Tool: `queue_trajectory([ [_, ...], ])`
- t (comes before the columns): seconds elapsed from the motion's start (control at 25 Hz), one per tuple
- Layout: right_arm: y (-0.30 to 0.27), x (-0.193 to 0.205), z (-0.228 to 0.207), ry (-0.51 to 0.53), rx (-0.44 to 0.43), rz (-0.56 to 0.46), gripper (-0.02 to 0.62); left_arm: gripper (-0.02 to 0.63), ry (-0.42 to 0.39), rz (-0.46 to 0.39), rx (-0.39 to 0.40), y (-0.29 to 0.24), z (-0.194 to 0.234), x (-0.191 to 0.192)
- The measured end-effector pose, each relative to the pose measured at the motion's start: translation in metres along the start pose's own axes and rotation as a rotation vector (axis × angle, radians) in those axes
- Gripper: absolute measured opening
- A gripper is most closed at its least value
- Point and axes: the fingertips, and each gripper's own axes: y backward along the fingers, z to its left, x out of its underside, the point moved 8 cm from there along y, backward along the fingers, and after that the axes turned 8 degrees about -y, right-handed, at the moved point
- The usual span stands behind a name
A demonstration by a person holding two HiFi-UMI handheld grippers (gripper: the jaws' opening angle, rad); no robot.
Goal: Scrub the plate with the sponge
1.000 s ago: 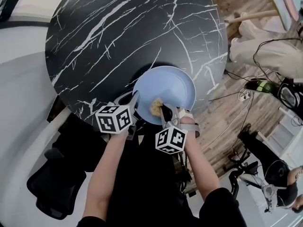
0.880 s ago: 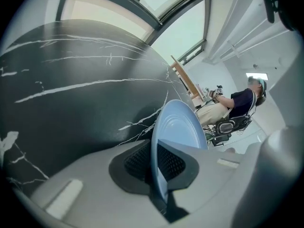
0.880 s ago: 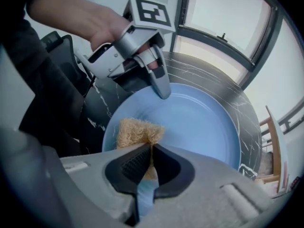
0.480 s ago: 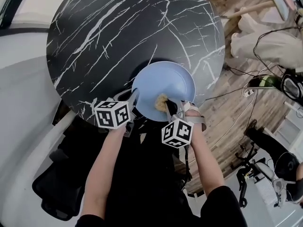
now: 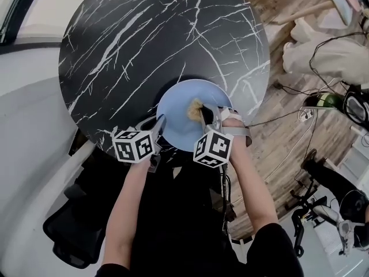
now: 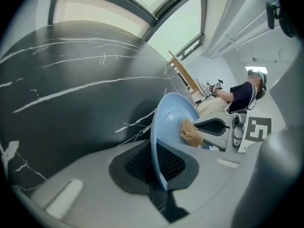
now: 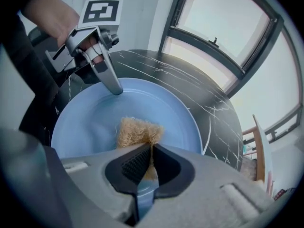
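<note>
Plate (image 5: 176, 123) sits at the near edge of the round black counter (image 5: 132, 45), right in front of the person; whether it lies flat or is tipped up a little I cannot tell. The left hand-held gripper (image 5: 158, 124) has its jaws nearly together on the plate's near-left rim, with the thin blue edge pinched between the ribbed pads; that grip looks meant to steady the plate. The right hand-held gripper (image 5: 204, 117) comes in from the near-right side; its jaws are closed on the tan sponge (image 7: 137, 132), and most of the sponge sticks out past the tips onto the plate's inner face.

The sponge touches the plate on the right half of the bowl, just right of centre in the head view; the bare blue surface spreads from it to the left and towards the far rim. From the right gripper's own view the left one's tips stand across the plate, straight ahead and a little left, well clear of the sponge. So the right hand does the scrubbing, and I judge that the next stroke should sweep left and forward across the uncovered part, stopping short of the clamped rim.
</note>
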Motion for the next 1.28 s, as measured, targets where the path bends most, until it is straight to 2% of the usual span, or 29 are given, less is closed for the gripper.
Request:
queue_trajectory([
  [0.24, -0.006, -0.001, -0.023, -0.035, 0.051, 0.011, 0.018, 0.021, 0.009, 0.015, -0.006, 0.000, 0.001, -0.001],
  [0.44, 0.001, 0.009, -0.040, -0.076, 0.124, 0.100, 0.018, 0.020, 0.025, 0.014, -0.015, 0.000, -0.001, -0.002],
  [0.56, 0.010, 0.022, -0.039, -0.111, 0.136, 0.159, 0.018, 0.020, 0.027, 0.000, -0.024, 0.000, -0.001, -0.001],
  [0.68, 0.019, 0.036, -0.022, -0.166, 0.108, 0.194, 0.018, 0.021, 0.029, -0.005, -0.022, 0.000, -0.001, 0.000],
  [0.88, 0.026, 0.043, 0.027, -0.247, 0.009, 0.198, 0.018, 0.023, 0.014, -0.017, -0.034, 0.000, -0.002, -0.002],
  [1.08, 0.026, 0.026, 0.066, -0.294, -0.074, 0.180, 0.018, 0.023, 0.020, -0.025, -0.030, 0.000, -0.001, 0.001],
  [1.28, 0.018, -0.003, 0.083, -0.322, -0.154, 0.114, 0.018, 0.021, 0.003, -0.015, -0.011, -0.001, -0.001, -0.002],
])
